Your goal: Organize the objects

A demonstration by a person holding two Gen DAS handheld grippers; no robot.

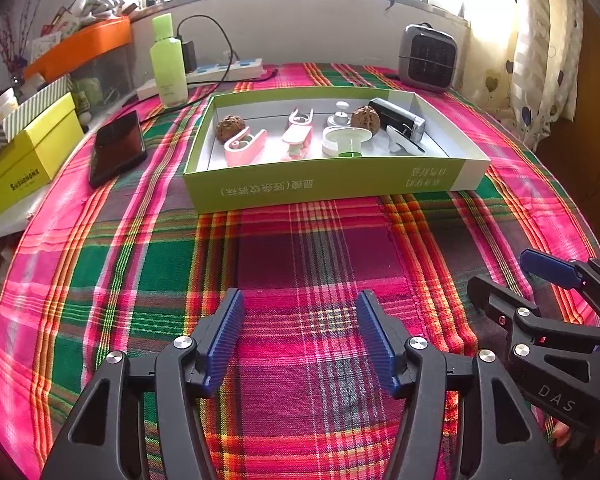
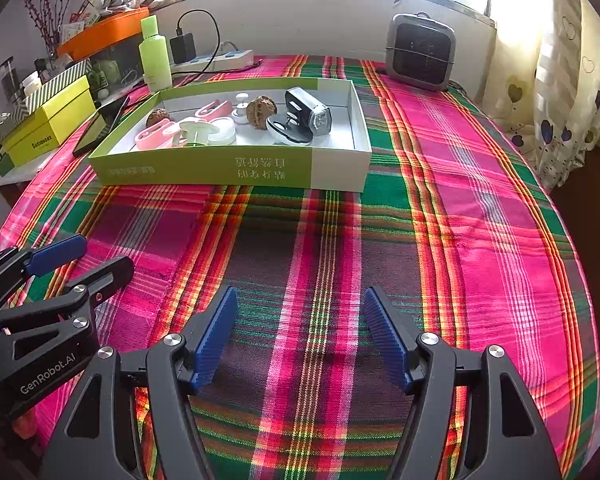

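Our left gripper (image 1: 300, 342) and right gripper (image 2: 300, 336) hover released, blue pads apart, nothing between, over pink-green plaid cloth (image 1: 300, 248). Beyond, shallow green-white cardboard box (image 1: 320, 190) holds pink clips (image 1: 246, 148), two brown walnuts (image 1: 230, 128), small black device (image 1: 398, 120). Grey fan heater (image 1: 428, 58) farthest.

- Left gripper (image 1: 300, 344) open over the plaid cloth (image 1: 140, 264), nothing between its fingers (image 1: 224, 344).
- Green box (image 1: 324, 190) farther off holds 2 walnuts (image 1: 230, 128) and clips (image 1: 244, 148).
- Right gripper (image 1: 512, 276) at right.
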